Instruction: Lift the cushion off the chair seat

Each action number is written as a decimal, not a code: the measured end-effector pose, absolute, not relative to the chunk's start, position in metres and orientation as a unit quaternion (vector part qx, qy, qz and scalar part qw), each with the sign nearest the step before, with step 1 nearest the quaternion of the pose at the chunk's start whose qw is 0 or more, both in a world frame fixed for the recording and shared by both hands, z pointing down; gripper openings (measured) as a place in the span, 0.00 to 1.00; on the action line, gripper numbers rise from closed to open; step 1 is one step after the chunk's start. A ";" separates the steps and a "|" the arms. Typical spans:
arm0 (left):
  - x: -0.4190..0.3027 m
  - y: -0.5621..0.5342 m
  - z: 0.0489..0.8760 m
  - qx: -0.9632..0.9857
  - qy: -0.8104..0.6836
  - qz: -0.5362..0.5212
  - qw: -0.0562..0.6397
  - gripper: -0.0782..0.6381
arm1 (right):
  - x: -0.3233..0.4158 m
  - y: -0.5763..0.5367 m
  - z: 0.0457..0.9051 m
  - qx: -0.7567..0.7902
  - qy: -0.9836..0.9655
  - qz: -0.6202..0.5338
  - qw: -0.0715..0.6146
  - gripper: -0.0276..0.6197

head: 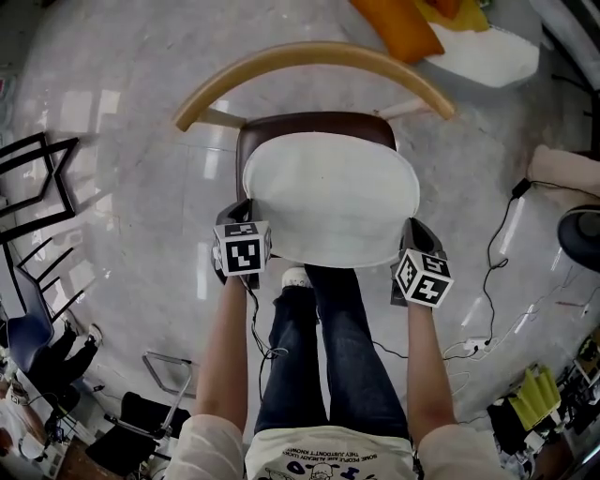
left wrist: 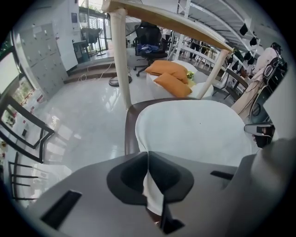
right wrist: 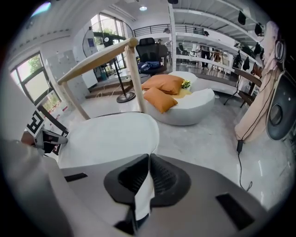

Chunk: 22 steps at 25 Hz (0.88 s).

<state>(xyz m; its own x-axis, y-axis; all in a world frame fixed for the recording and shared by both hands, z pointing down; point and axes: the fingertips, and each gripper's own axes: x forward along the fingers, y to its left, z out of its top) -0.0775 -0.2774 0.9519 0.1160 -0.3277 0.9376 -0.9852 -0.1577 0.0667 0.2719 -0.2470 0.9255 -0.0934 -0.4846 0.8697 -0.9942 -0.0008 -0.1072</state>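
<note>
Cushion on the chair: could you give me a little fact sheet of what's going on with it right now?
cushion: white, covers most of the dark seat
left gripper: jaws shut on the cushion's front left edge
right gripper: jaws shut on the cushion's front right edge
backrest: curved, pale wood, on the far side
beyond: orange pillows on a white pouf

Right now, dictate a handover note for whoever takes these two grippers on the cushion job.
Left gripper: shut on the front left edge of the white oval fabric cushion.
Right gripper: shut on its front right edge.
Cushion: over the dark brown seat of the wooden-backed chair, seat showing only at the back.
Done: both grasps.
Left: raise the cushion clear of the seat.
</note>
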 end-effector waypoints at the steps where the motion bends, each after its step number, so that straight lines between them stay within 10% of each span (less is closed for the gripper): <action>1: -0.077 -0.275 0.946 0.637 -0.516 0.417 0.393 0.14 | 0.272 -0.246 0.919 0.591 -0.628 0.389 0.324 0.09; 22: -0.103 -0.236 0.699 0.678 -0.579 0.297 0.342 0.14 | 0.249 -0.223 0.672 0.631 -0.675 0.279 0.261 0.09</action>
<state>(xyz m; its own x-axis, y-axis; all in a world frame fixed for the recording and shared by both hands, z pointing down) -0.1028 -0.2357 0.6992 0.1538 -0.5819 0.7986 -0.9881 -0.0973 0.1194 0.2493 -0.2229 0.6719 -0.0676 -0.7067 0.7043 -0.9977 0.0479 -0.0476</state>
